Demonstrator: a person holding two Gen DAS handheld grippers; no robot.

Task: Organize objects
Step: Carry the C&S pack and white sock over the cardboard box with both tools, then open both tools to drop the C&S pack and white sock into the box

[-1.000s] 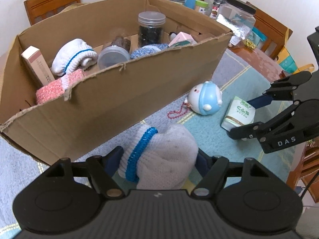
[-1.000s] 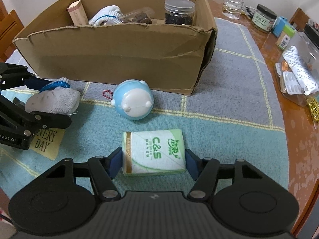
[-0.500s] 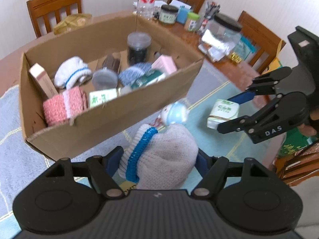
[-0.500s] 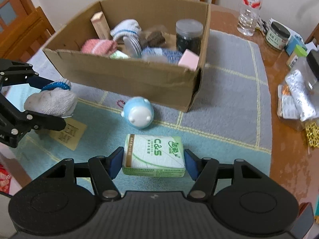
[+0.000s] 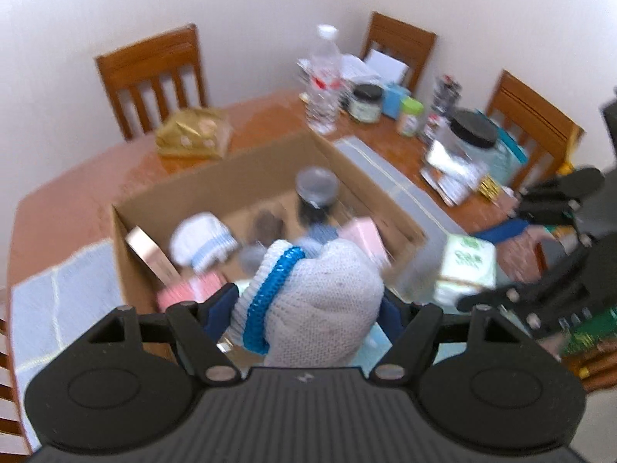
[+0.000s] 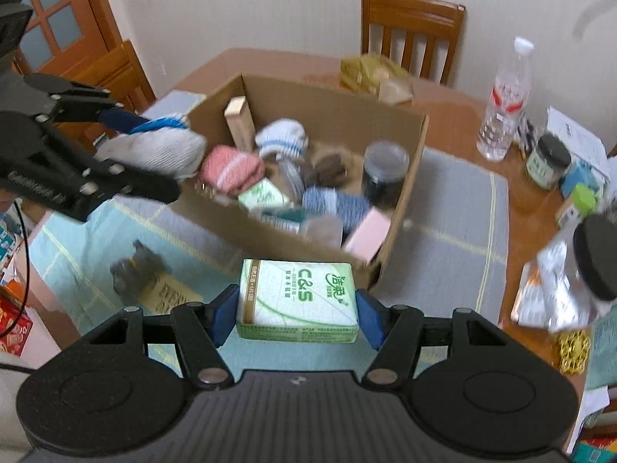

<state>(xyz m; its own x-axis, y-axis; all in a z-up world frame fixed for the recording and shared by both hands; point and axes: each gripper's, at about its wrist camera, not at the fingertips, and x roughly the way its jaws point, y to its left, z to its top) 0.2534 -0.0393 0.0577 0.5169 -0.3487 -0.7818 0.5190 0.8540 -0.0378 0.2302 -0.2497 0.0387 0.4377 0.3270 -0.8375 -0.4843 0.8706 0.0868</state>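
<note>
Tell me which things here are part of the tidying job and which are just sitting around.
Part of the job:
- rolled sock, clamped in the left tool
- tissue pack, clamped in the right tool
- cardboard box

Just lying about:
- water bottle
- gold bag
- dark-lidded jar
- chairs

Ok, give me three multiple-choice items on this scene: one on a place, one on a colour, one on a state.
1. Where is the dark jar with the grey lid?
A. inside the cardboard box
B. on the chair
C. on the floor

2. What colour is the band on the rolled sock in the left claw?
A. red
B. blue
C. yellow

3. What is the right claw doing?
A. standing open and empty
B. gripping the tissue pack
C. gripping a bottle

Answers: 1 A, it stands among the box's contents; 2 B, a blue stripe circles the cuff; 3 B, both pads press the pack's ends.
</note>
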